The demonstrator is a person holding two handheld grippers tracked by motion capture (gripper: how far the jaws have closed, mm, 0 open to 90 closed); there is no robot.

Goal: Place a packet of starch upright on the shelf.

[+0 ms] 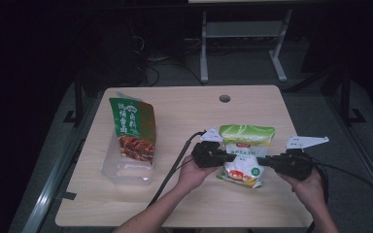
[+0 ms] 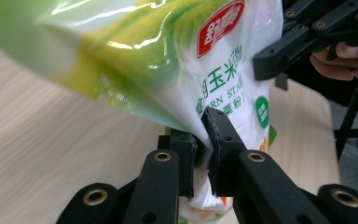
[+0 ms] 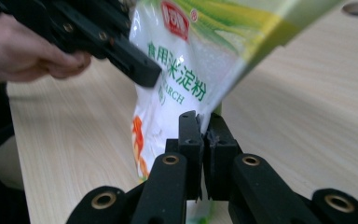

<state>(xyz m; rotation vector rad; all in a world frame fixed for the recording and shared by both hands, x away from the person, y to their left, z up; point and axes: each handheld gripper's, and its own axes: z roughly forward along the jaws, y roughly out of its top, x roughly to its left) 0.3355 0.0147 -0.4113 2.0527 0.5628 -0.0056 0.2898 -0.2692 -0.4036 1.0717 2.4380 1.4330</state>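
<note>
A dim lab or workroom: a wooden table (image 1: 184, 204), cables (image 1: 155, 68) and metal frame legs (image 1: 204, 48) behind.

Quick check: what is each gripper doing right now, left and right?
Left gripper: shut on the edge of the starch bag.
Right gripper: shut on the opposite edge of the same bag.

Starch bag (image 2: 177, 60) top blurred, cut by frame edge; bag bottom hidden behind claw arms.

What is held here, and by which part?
The starch bag: the left tool and the right tool each pinch a side edge.
</note>
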